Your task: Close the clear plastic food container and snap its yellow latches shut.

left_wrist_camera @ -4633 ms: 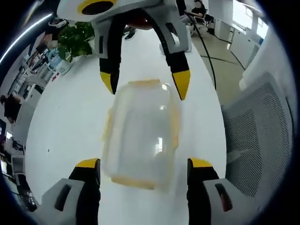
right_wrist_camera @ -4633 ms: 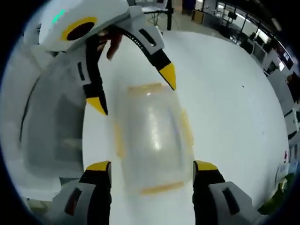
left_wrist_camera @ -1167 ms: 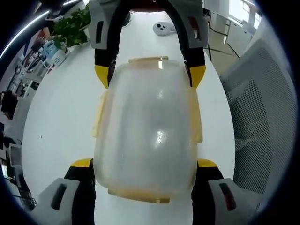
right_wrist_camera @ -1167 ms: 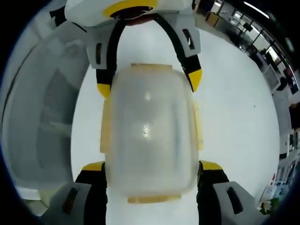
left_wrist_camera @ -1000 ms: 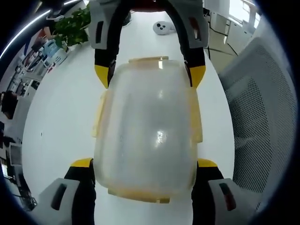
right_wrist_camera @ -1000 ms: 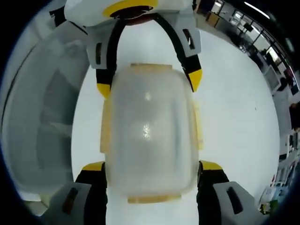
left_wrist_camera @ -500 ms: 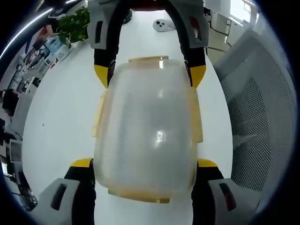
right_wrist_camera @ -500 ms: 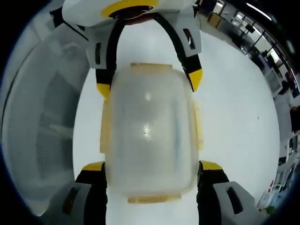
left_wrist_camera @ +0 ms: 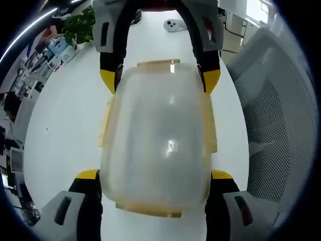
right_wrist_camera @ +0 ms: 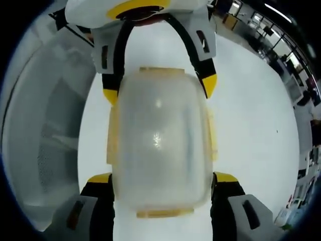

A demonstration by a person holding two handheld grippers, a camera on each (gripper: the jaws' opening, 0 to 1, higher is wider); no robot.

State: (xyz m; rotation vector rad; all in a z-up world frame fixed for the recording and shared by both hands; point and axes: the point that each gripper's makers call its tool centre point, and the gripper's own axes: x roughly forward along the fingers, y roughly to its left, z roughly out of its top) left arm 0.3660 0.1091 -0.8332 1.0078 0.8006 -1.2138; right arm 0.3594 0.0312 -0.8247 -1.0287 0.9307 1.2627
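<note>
1. While our left gripper (left_wrist_camera: 155,174) and right gripper (right_wrist_camera: 163,178) clamp opposite ends of the clear plastic food container (left_wrist_camera: 156,138), it sits on the white table (left_wrist_camera: 65,115).
2. Its yellow latches (right_wrist_camera: 112,135) flank the lid.

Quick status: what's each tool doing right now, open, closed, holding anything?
Left tool: closed on the clear container, one end.
Right tool: closed on the same container, opposite end.

An office: white table (left_wrist_camera: 65,115), mesh chair (left_wrist_camera: 276,125), potted plant (left_wrist_camera: 80,27), desks behind.
</note>
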